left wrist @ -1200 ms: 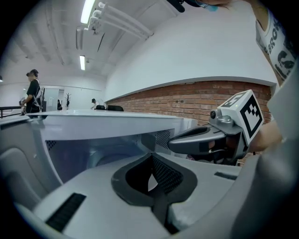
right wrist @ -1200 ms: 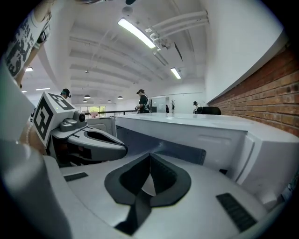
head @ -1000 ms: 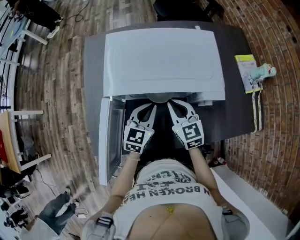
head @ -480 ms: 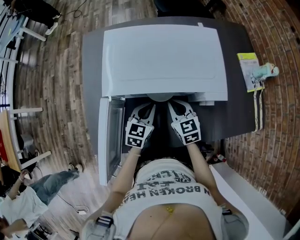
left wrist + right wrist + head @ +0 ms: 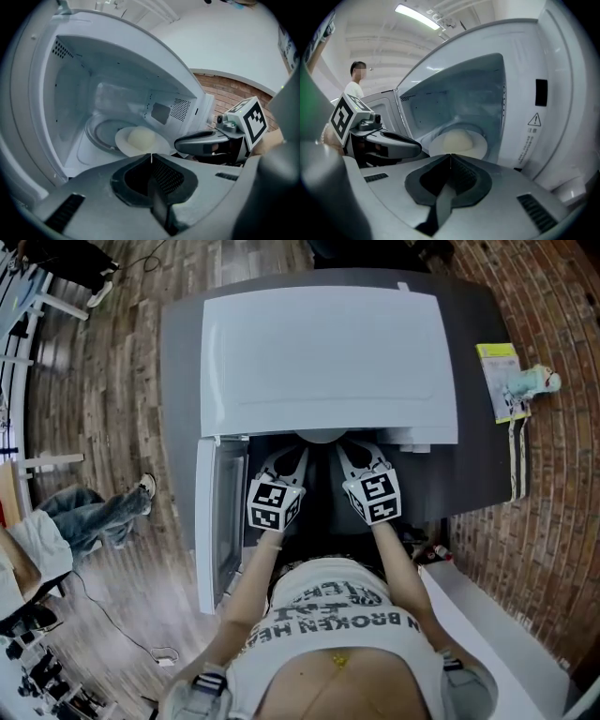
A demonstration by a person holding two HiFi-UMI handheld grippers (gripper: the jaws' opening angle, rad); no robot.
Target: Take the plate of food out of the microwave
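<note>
Room: wood-plank floor [image 5: 112, 381] on the left, brick wall [image 5: 553, 521] on the right, and a dark table [image 5: 478, 465] between them.
Plate [image 5: 123, 146]: white, resting on the glass turntable [image 5: 96, 133] inside the microwave, toward the front of the cavity.
Food [image 5: 142, 137]: one pale dome in the plate's middle.
Microwave [image 5: 328, 352]: white, covering most of the table from its left edge, with its door [image 5: 211, 521] swung open to the left.
Writing: a warning triangle label [image 5: 533, 121] sits on the microwave's front panel, its small print unreadable. The wearer's shirt [image 5: 328, 615] shows "N BROKEN HE". The yellow packet [image 5: 497, 381] at the table's right edge carries print too small to read.
Left gripper [image 5: 151, 157]: jaws pressed together with nothing between them. It is tilted downward at the open cavity, tips just short of the plate's near rim; contact cannot be told.
Right gripper [image 5: 450, 156]: jaws likewise together and empty. It is angled down beside the left one and aimed at the same plate.
Arms: both forearms reach forward from the torso, side by side.
Change: both marker cubes sit slightly nearer the opening than a second ago. A bystander's legs [image 5: 94, 512] have shifted from the lower-left corner to mid-left.
</note>
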